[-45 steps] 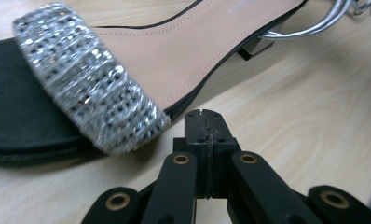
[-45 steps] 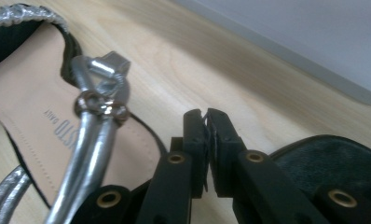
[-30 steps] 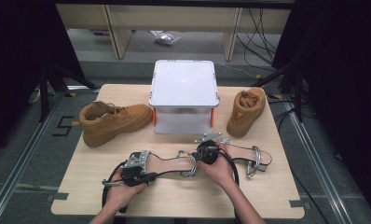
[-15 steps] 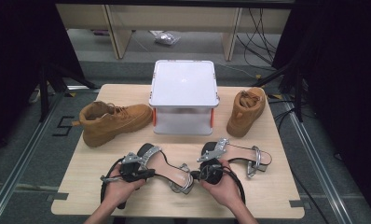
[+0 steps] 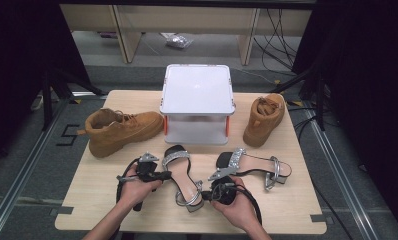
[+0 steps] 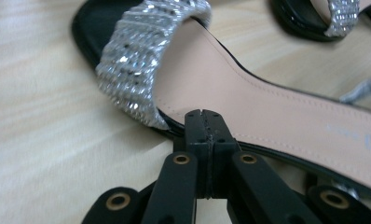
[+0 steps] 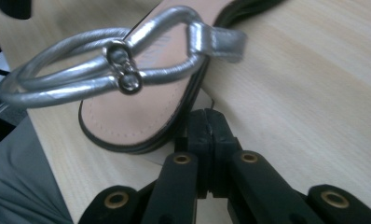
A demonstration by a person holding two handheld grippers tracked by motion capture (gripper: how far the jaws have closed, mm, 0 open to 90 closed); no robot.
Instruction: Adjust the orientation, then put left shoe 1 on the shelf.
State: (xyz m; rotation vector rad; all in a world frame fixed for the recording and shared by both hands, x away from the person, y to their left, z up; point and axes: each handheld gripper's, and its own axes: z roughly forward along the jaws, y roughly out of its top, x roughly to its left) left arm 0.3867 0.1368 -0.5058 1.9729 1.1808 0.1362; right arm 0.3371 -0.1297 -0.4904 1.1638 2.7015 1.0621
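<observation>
Sandal (image 5: 183, 176) lies between my tools: left tool (image 6: 205, 122) clenched empty at its side, right tool (image 7: 205, 120) clenched empty at its heel, probably nudging it straight.

High view: above, facing forward-down over whole table (image 5: 87, 210). Gripper views: low, very close; all share the near sandal (image 5: 183, 176) (image 6: 277, 116) (image 7: 141, 107).

Silver-strapped sandal (image 5: 183, 176) flat on table (image 5: 297, 210)
</observation>
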